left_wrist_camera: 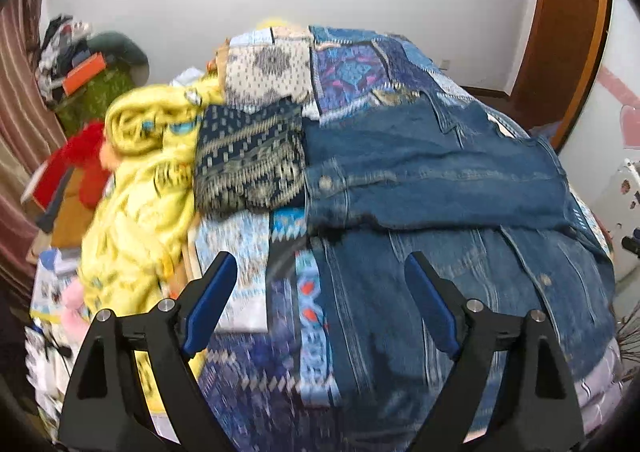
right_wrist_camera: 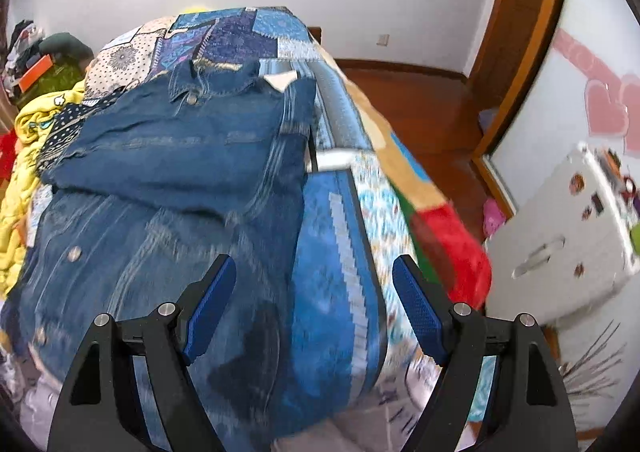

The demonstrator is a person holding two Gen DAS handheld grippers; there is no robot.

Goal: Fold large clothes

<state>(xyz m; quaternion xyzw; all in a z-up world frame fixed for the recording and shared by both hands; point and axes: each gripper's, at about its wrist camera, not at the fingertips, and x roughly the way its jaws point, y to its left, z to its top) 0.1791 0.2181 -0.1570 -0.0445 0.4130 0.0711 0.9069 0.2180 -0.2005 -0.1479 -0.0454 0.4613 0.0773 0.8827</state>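
Observation:
A blue denim jacket [left_wrist_camera: 440,180] lies spread on a bed covered by a blue patchwork sheet [left_wrist_camera: 352,64]. Its upper part, with the collar, is folded across the lower part. It also shows in the right wrist view [right_wrist_camera: 172,156], collar at the far end. My left gripper [left_wrist_camera: 320,272] is open and empty above the jacket's near left edge. My right gripper [right_wrist_camera: 314,272] is open and empty above the jacket's near right edge and the sheet [right_wrist_camera: 340,252].
A folded dark patterned cloth [left_wrist_camera: 248,160] and a yellow blanket [left_wrist_camera: 148,172] lie left of the jacket. Clutter [left_wrist_camera: 76,60] stands at the far left. The bed's right edge drops to a wooden floor [right_wrist_camera: 420,108]; a white cabinet [right_wrist_camera: 560,244] and a door [right_wrist_camera: 520,32] are to the right.

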